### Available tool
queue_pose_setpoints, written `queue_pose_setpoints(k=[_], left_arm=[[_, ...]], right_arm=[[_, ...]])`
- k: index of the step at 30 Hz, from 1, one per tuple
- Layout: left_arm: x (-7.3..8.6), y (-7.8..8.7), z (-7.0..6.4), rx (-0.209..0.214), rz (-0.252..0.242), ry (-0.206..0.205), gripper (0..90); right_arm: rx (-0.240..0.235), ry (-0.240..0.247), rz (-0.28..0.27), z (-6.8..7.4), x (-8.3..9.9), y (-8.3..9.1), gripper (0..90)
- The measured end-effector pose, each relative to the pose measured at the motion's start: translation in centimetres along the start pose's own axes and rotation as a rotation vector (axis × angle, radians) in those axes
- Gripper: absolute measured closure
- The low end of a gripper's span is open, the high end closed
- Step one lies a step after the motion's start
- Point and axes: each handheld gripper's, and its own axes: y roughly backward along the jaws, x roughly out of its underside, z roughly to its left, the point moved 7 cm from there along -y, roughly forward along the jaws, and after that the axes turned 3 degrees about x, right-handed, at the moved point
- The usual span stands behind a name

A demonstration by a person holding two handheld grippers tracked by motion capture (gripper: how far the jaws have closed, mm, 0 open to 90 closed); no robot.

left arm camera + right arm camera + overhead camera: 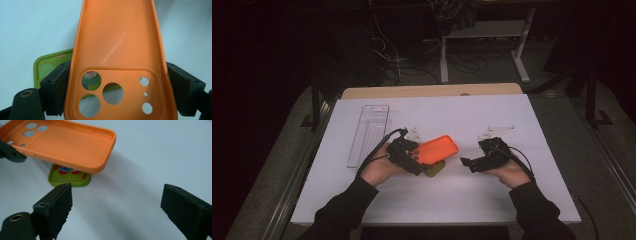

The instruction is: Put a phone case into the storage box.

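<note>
On the white table sheet (492,200), near the person's left hand, the left gripper (412,156) is clamped across the camera end of an orange phone case (438,149), one black jaw pressed to each long side. That case is lifted off the sheet, open side up, its far end sticking out toward the middle of the table. Seen along the left gripper's own jaws, the orange phone case (117,50) shows its textured inner face and the cut-outs for the lenses, and through those holes a bit of coloured print beneath. Directly under it lies a green phone case (434,170) flat on the sheet, partly covered; from the right gripper view the green phone case (70,178) peeks out below the orange phone case (67,145), with red and blue print on it. The right gripper (468,162) hovers well apart to the right, jaws spread wide with nothing between them, pointed at the two cases. A clear plastic tray (368,132) rests just beyond the left hand, toward the far left of the sheet.
</note>
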Motion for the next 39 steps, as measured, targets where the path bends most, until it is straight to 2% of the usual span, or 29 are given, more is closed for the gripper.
queue_pose_setpoints(k=[1,2,3,8,15,20,30,39], left_arm=[[0.0,0.0,0.1,-0.004,0.004,0.002,16.2],[0.0,0.0,0.1,-0.013,-0.004,0.023,16.2],[0.0,0.0,0.2,-0.017,-0.002,0.016,16.2],[0.0,0.2,0.5,-0.035,-0.013,0.040,16.2],[0.0,0.4,0.7,-0.035,-0.020,0.046,16.2],[0.1,0.5,0.7,-0.026,-0.018,0.044,16.2],[0.1,0.3,0.4,-0.014,-0.013,0.036,16.2],[0.2,0.2,0.4,-0.010,-0.008,0.032,16.2]], right_arm=[[0.002,-0.004,0.001,0.2,0.2,-0.2,8.1],[0.005,-0.007,-0.004,0.3,0.3,-0.4,7.9],[0.017,-0.014,-0.017,0.5,0.5,-0.6,7.9],[-0.002,-0.040,-0.019,1.0,1.1,-1.8,6.9],[-0.005,-0.016,-0.023,1.3,1.1,-2.2,6.9],[0.020,0.030,-0.026,1.4,1.1,-2.2,7.1],[0.101,0.205,-0.025,1.8,1.0,-2.4,6.8],[0.174,0.308,-0.051,2.0,0.8,-2.2,6.3]])
